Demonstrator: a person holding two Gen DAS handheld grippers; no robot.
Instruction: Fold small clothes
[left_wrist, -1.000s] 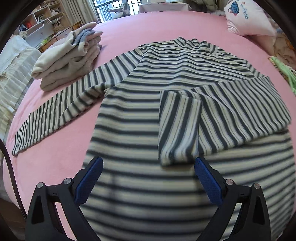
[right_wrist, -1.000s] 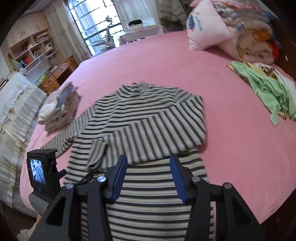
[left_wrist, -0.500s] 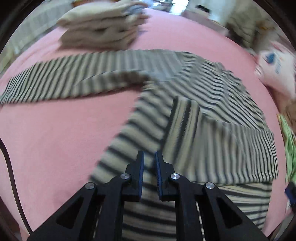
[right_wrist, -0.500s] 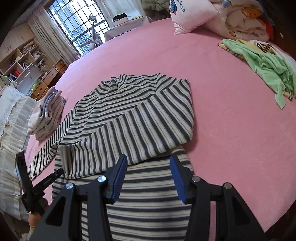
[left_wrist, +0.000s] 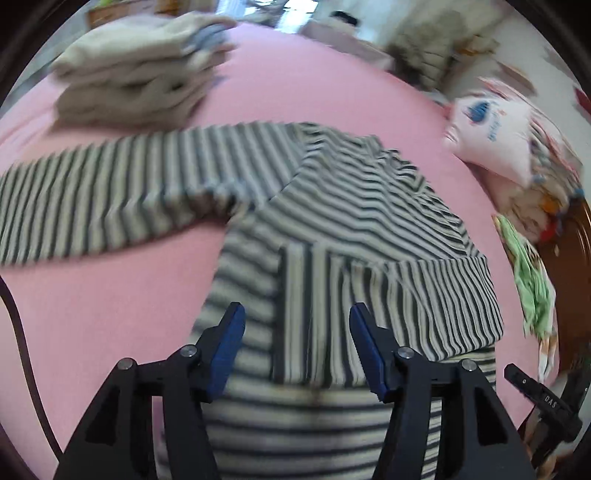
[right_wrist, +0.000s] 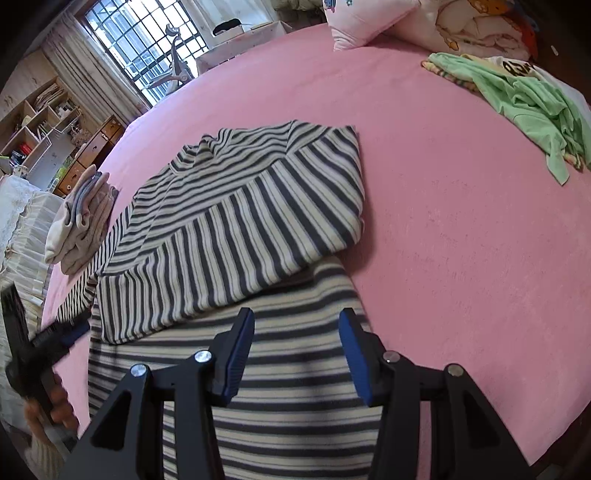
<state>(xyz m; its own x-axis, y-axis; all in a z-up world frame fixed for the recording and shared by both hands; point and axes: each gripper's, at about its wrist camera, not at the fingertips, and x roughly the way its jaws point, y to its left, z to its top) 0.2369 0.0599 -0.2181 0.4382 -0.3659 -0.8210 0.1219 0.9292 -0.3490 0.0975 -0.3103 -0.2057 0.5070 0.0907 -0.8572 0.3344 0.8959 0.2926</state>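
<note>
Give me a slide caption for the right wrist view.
Open right gripper over a striped shirt with one sleeve folded in, on a pink bed.

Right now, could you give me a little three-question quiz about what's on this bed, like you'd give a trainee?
1. True or false: both sleeves of the striped top are folded across its body.
2. What lies near the pillow: (a) a green garment, (b) a towel, (c) a shoe?
3. Fill in: the jaws of the left gripper and the right gripper are both ____.

Key:
1. False: one sleeve lies stretched out on the pink bed, beside the folded pile.
2. (a), the green garment.
3. Open, nothing gripped.
</note>
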